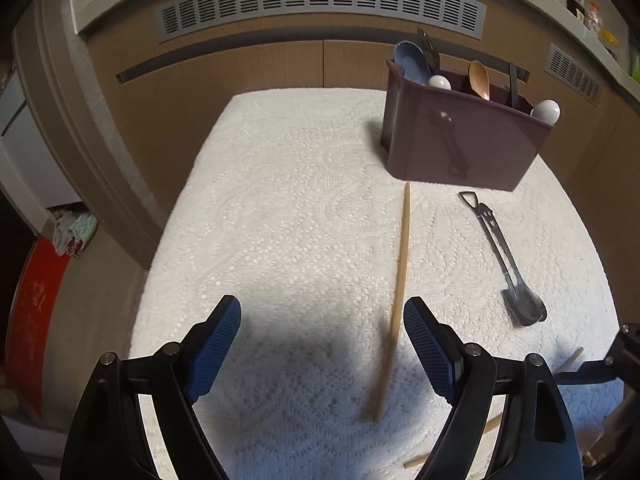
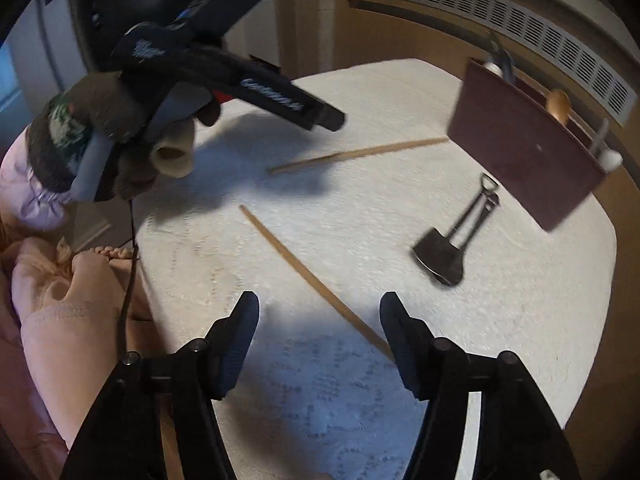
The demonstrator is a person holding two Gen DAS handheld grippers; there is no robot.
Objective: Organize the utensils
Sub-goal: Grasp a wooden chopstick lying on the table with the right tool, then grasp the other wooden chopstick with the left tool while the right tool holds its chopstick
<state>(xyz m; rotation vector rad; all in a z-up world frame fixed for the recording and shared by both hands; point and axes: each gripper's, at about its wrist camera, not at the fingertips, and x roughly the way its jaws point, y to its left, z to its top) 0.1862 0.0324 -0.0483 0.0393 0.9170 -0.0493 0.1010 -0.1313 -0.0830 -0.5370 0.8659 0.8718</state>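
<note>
Covering the counter [image 1: 280,184] is a white embossed cloth, on which all loose items lie. At the far right stands the caddy [image 1: 460,140], already holding several spoons. A metal spoon [image 1: 504,256] lies on the cloth just in front of it, handle end toward the caddy.

Two chopsticks remain loose. One chopstick [image 1: 400,280] lies with its long axis running away from the left tongs [image 1: 322,344], far tip near the caddy's base, near end between the spread jaws and close to the right-hand one. The left tongs hold nothing. The second chopstick [image 2: 308,276] runs diagonally toward the right tongs [image 2: 320,332], its near end vanishing beside the right-hand jaw; these tongs are likewise spread and empty.

Judgement: each tong set is nearest its own chopstick, and either could close across the shaft, which lies roughly along the line of reach rather than across it.

Limits: both views are motion-blurred. In the left view the second chopstick shows only as short ends behind the right-hand jaw. Whether either set touches the cloth cannot be told. The caddy's compartments are not discernible.
</note>
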